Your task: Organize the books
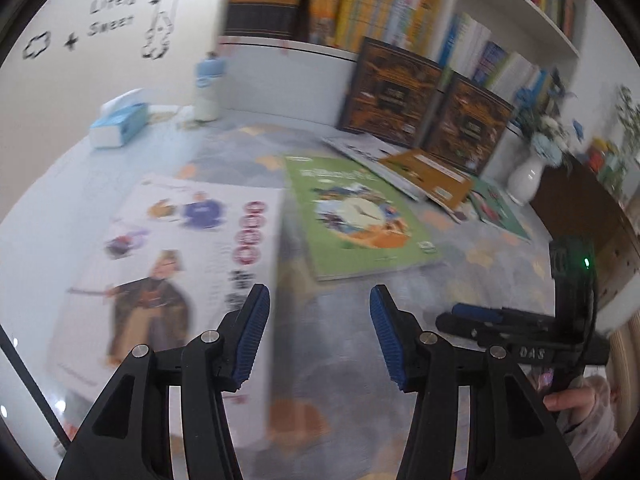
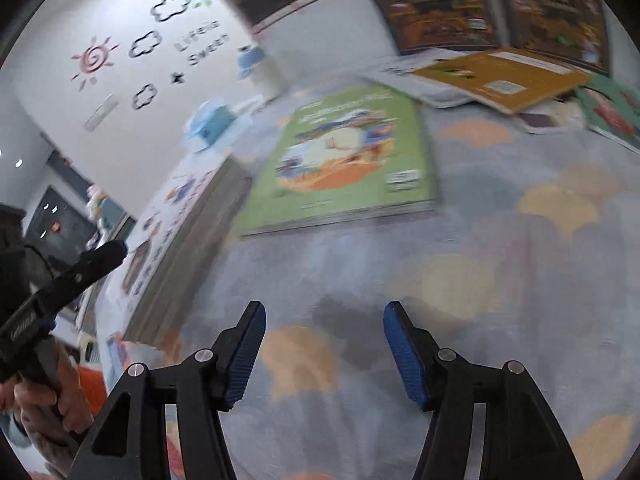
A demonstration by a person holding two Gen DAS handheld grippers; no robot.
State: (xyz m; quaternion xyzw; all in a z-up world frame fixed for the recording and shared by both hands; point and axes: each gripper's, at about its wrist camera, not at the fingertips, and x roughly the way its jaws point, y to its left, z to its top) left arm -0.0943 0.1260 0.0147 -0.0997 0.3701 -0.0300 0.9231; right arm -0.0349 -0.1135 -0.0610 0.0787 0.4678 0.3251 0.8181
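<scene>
— Both grippers empty? Left gripper (image 1: 318, 334) and right gripper (image 2: 324, 350)?

— Empty. Jaws parted on each, moderately wide, nothing between the pads, only patterned mat (image 2: 460, 264) beneath.

— And the books?

— Scattered flat on the mat. White picture book (image 1: 168, 280) just ahead and left of the left gripper, really a thick stack or boxed set judging by the deep edge seen from the right wrist. Green book (image 2: 344, 156) lying flat beyond, centre. Orange book (image 2: 504, 76) tilted across a white one behind it. Two dark hardcovers (image 1: 428, 108) propped upright against the bookshelf (image 1: 460, 20).

— Handling of the green one?

— Probably thin, glossy, a bit floppy; hard to be sure through the motion blur. Slippery cover, little edge to bite on while flat. Best taken at the near edge, one pad slid under, or tipped up first with the other gripper.

— And the white one?

— Likely heavy and stiff. Worth both grippers, one on each long side.
</scene>
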